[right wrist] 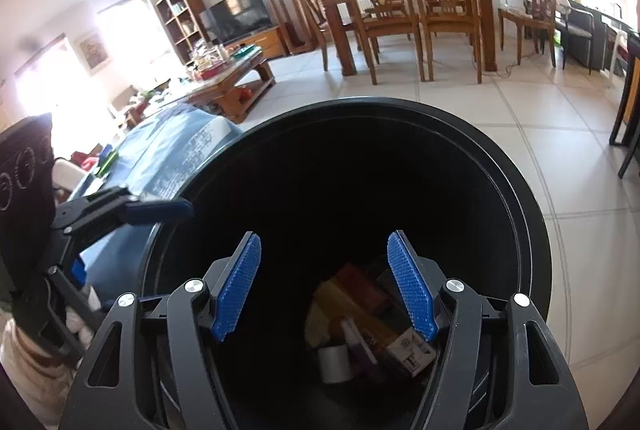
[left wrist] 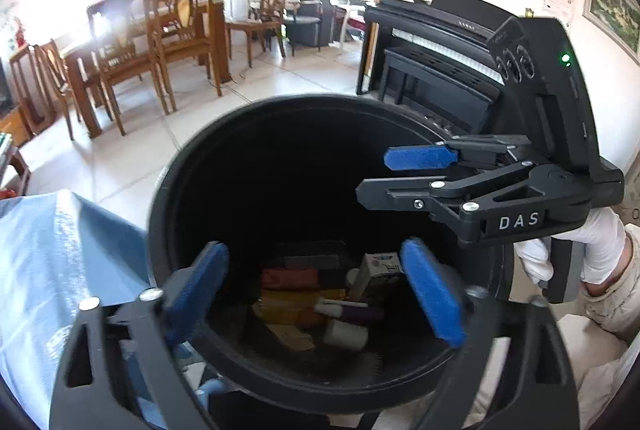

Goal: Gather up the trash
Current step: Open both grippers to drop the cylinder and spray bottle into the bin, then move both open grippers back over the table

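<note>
A round black trash bin [left wrist: 168,190] fills the middle of both views, and both grippers hover over its mouth. On its bottom lie a red box [left wrist: 290,276], a yellow box [right wrist: 352,306], a white carton [left wrist: 380,270], a purple pen [left wrist: 352,312] and a white roll [right wrist: 334,364]. My left gripper [left wrist: 316,286] is open, with only the bin's depth between its blue pads. My right gripper [right wrist: 324,270] is open too and holds nothing. In the left wrist view the right gripper [left wrist: 374,174] reaches in from the right, held by a white-gloved hand [left wrist: 536,258].
A table under a blue cloth [left wrist: 60,250] touches the bin's left side. Beyond lie tiled floor, a wooden dining table with chairs [right wrist: 412,10], a black piano [left wrist: 432,70] and a cluttered coffee table [right wrist: 232,86].
</note>
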Demonstrator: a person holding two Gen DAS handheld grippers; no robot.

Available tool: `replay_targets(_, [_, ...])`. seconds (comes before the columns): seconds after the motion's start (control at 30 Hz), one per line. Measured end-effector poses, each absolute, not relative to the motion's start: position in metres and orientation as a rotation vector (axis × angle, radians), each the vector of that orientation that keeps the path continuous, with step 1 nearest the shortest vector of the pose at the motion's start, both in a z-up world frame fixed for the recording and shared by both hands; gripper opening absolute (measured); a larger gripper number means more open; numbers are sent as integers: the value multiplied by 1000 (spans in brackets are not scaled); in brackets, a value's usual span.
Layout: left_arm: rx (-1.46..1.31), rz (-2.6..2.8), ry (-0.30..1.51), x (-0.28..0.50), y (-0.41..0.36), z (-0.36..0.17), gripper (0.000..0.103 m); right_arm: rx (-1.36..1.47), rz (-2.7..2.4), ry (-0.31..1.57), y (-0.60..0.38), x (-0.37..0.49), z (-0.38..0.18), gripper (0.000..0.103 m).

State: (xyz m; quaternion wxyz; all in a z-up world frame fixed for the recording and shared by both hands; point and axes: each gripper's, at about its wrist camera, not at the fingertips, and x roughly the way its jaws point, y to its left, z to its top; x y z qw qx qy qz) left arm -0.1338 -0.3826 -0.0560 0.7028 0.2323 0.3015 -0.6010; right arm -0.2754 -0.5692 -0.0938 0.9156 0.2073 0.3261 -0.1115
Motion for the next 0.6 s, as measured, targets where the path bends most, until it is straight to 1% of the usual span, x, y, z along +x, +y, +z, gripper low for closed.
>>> replay_targets(0.07, [496,-1330,667,-132,-377,-52,96,434,-234,668,-569,-273,-92,73])
replay_targets(0.17, [468,-1316,675,-125,-368,-47,98,442,-226,668,-566,-270,-89,74])
replay_targets(0.2, [460,-1311,679,-124,-365,-46,98,441,-228,667,-564,-268,-87,78])
replay_targets(0.23, [454,-1307,684,-120,-365,-44,98,437,-237,663,-561,-266,-85,85])
replay_targets(0.4, [403,-1242,692,-104,-342,-35,98,430,-231,640,-550,-257,-72,96])
replay_targets(0.6, [400,-1078,650,-83,-304,-20,98,416,-183,647,-525,-229,-56,97])
